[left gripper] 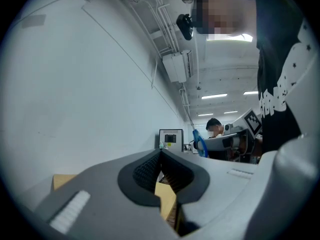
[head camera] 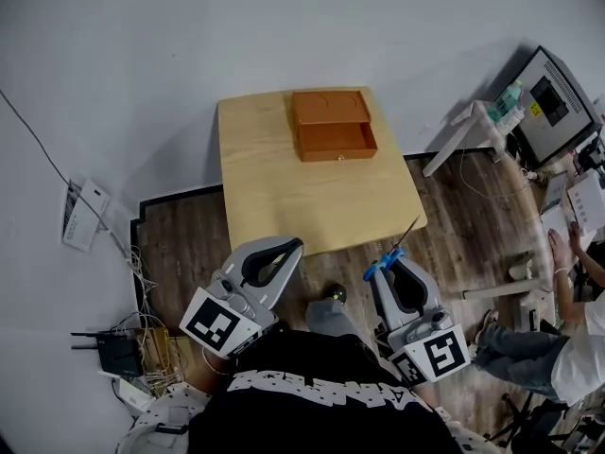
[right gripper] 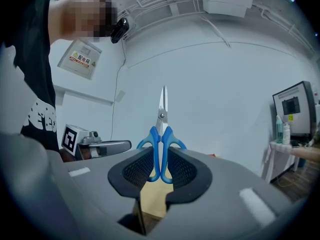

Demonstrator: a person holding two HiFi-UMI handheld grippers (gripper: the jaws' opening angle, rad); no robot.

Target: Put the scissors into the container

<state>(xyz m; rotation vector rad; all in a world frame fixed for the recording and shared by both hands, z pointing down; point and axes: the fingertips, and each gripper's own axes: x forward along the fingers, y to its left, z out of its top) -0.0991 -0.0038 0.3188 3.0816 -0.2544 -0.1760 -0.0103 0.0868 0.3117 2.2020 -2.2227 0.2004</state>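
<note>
Blue-handled scissors (right gripper: 161, 132) stand upright with the blades pointing away, and my right gripper (right gripper: 161, 159) is shut on their handles. In the head view that gripper (head camera: 388, 265) hovers just off the near right corner of the wooden table (head camera: 284, 197), the scissors (head camera: 392, 252) sticking out over the edge. An orange container (head camera: 331, 124) sits at the table's far side, its drawer pulled open toward me. My left gripper (head camera: 289, 248) is at the near left edge, shut with nothing in it (left gripper: 160, 153).
Cables and a router (head camera: 118, 353) lie on the floor at the left. A white stand (head camera: 468, 130) and a monitor (head camera: 558, 97) are at the right, and a person (head camera: 567, 339) sits beside them. A wall runs behind the table.
</note>
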